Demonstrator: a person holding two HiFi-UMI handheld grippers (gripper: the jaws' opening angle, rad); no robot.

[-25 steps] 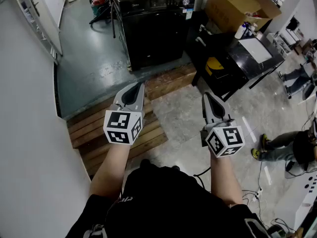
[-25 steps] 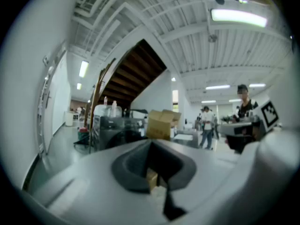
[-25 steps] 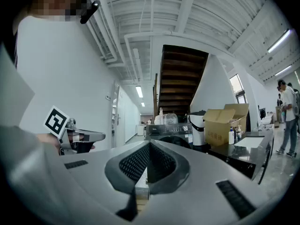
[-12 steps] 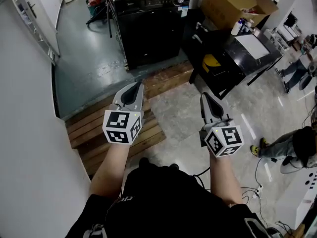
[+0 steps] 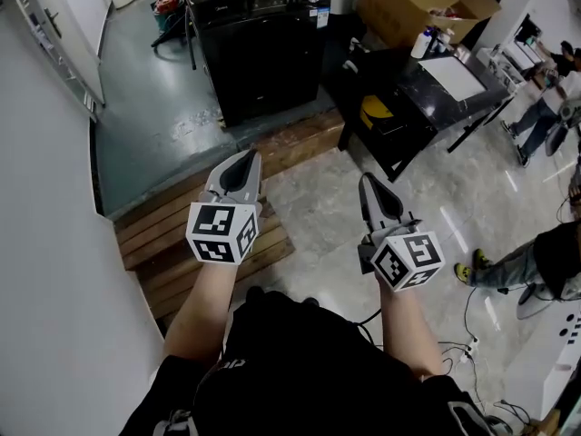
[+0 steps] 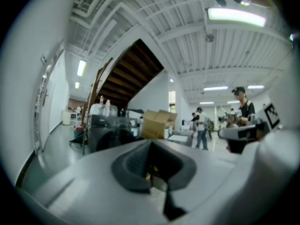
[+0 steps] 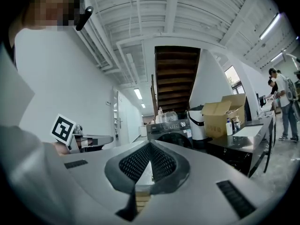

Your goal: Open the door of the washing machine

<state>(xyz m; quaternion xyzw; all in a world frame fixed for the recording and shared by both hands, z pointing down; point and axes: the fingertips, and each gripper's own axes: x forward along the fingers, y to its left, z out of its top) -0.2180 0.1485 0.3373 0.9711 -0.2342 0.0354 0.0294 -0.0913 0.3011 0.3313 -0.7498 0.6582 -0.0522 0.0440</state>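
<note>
Washing machine [image 5: 259, 44] stands well beyond left tool [image 5: 246, 157] and right tool [image 5: 367, 180], both closed.

Plain black short-sleeved top [image 5: 300, 361]. Pale grey left gripper [image 5: 247, 161] and right gripper [image 5: 368, 184], dark mesh pads [image 7: 133, 162], white cube [image 5: 222, 232] with black square markers on each.

Glossy black washer [image 5: 259, 48] on a smooth, grey painted floor [image 5: 145, 125]; rough wooden planks [image 5: 163, 234] beside polished, light-reflecting stone tiles [image 5: 336, 216]; matt brown cardboard box [image 5: 395, 12].
</note>
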